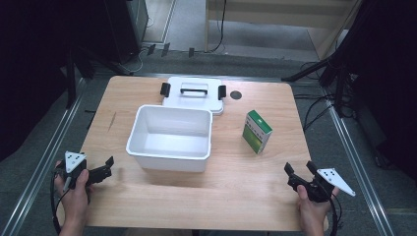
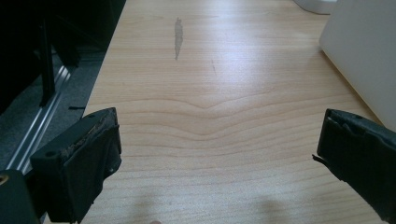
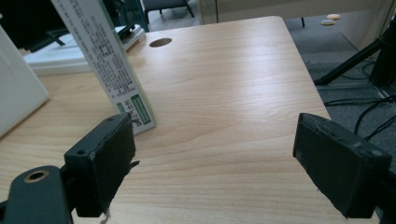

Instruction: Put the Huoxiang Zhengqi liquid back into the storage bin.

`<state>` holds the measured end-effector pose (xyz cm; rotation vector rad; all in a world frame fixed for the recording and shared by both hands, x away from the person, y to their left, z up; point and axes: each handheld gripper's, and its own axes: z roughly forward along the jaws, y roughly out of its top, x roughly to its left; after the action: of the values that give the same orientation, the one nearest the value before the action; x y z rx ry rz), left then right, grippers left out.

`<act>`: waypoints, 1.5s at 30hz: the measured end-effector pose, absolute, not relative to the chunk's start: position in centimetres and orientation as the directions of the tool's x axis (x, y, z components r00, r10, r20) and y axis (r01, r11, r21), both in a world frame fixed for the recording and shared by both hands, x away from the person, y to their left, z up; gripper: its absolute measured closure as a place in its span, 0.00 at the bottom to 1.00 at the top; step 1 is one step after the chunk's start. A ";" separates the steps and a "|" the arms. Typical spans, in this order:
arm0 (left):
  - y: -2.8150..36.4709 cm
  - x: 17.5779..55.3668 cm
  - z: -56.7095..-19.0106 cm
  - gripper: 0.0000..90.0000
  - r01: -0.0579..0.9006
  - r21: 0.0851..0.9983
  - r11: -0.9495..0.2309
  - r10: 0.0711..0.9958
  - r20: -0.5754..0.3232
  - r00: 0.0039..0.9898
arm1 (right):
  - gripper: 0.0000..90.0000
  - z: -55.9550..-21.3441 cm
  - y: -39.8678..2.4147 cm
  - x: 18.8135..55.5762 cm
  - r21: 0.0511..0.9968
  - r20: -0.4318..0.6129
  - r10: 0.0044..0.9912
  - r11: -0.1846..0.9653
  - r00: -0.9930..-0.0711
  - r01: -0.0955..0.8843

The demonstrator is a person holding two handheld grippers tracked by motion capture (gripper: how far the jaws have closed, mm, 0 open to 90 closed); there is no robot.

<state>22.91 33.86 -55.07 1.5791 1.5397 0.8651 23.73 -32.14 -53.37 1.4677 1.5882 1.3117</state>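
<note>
A white open plastic bin (image 1: 169, 137) stands in the middle of the wooden table (image 1: 147, 196); its side wall (image 2: 364, 51) fills the right of the left gripper view. Behind it lies the white lid (image 1: 193, 93) with black clips and a handle. A green and white carton (image 1: 256, 131) stands upright to the bin's right, and its printed side (image 3: 109, 60) rises at the left of the right gripper view. My left gripper (image 1: 109, 166) rests open near the table's front left, nothing between its jaws. My right gripper (image 1: 300, 169) is open at the front right, a short way in front of the carton.
A round cable hole (image 1: 236, 95) sits in the table near the lid. Tripod legs and cables (image 1: 339, 83) stand on the floor to the right, metal rails (image 1: 44, 157) run along the table's left side. Bare wood lies between the grippers.
</note>
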 end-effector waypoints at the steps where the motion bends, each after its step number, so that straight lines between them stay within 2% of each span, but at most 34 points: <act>1: 33.9 22.9 -55.1 0.00 0.492 0.871 0.011 0.998 -0.040 0.048 | 0.14 -53.4 -32.0 23.8 0.925 0.178 0.962 -0.091 -0.209 0.368; 8: 34.0 23.0 -55.1 0.00 0.490 0.871 0.021 0.997 -0.054 0.053 | 0.18 -53.3 -30.9 23.7 0.923 0.101 0.967 -0.003 -0.234 0.385; 15: 34.1 23.0 -55.1 0.00 0.487 0.873 0.032 0.996 -0.066 0.053 | 0.20 -52.4 -29.8 23.6 0.930 0.047 0.963 0.055 -0.267 0.363; 24: 34.2 23.0 -55.1 0.00 0.488 0.872 0.037 0.996 -0.071 0.053 | 0.26 -49.8 -28.0 24.9 0.917 -0.028 0.926 0.174 -0.376 0.359; 26: 34.2 23.0 -55.1 0.00 0.490 0.871 0.032 0.996 -0.068 0.055 | 0.27 -48.7 -27.4 25.6 0.903 -0.068 0.912 0.229 -0.406 0.364; 33: 34.2 23.0 -55.1 0.00 0.487 0.873 0.035 0.996 -0.070 0.055 | 0.32 -47.0 -26.8 27.0 0.876 -0.067 0.887 0.272 -0.457 0.399; 39: 34.2 23.0 -55.1 0.00 0.490 0.871 0.039 0.996 -0.075 0.055 | 0.36 -44.8 -25.8 29.1 0.816 -0.083 0.873 0.337 -0.481 0.471; 45: 34.3 23.0 -55.1 0.00 0.492 0.870 0.042 0.995 -0.082 0.060 | 0.34 -43.1 -24.6 31.0 0.709 -0.116 0.842 0.442 -0.526 0.550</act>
<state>23.03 34.26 -55.08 1.5576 1.5385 0.8134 31.03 -24.62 -43.11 1.1712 2.2404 0.8558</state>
